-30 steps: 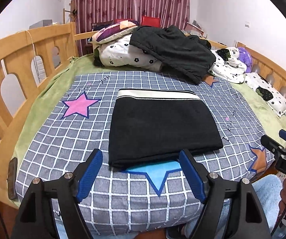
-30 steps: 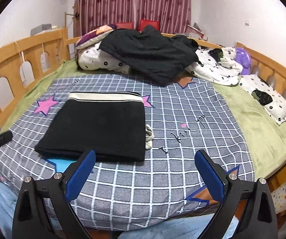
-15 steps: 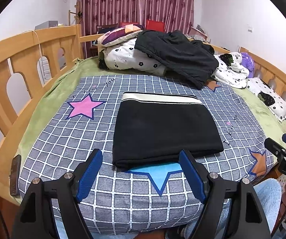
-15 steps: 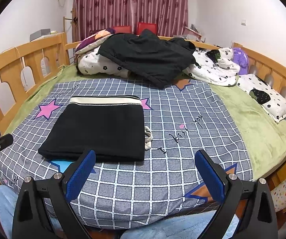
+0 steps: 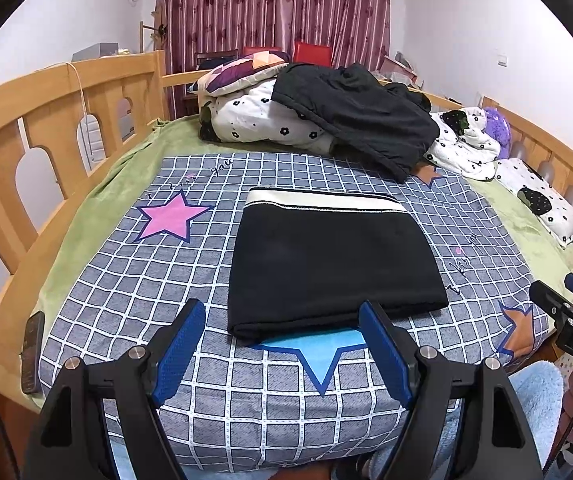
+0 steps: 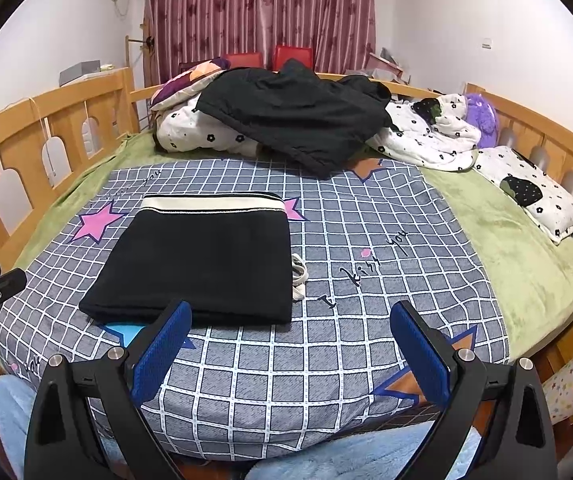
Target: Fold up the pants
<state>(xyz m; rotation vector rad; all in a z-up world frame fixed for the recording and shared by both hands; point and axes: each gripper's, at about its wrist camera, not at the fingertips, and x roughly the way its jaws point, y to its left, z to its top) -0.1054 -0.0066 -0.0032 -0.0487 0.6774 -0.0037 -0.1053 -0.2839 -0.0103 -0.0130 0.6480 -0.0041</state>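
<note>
black pants (image 5: 332, 264) folded flat on the checked blanket (image 5: 134, 280), cream waistband far side. soft, light, floppy; best pinched at the thick near fold. left gripper (image 5: 282, 354) and right gripper (image 6: 292, 350) both spread, empty, hovering short of it.

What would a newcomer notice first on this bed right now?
The folded black pants with a cream waistband lie flat mid-bed on the checked blanket. Behind them a loose dark garment drapes over heaped floral bedding. Both grippers, left and right, hover open and empty.
</note>
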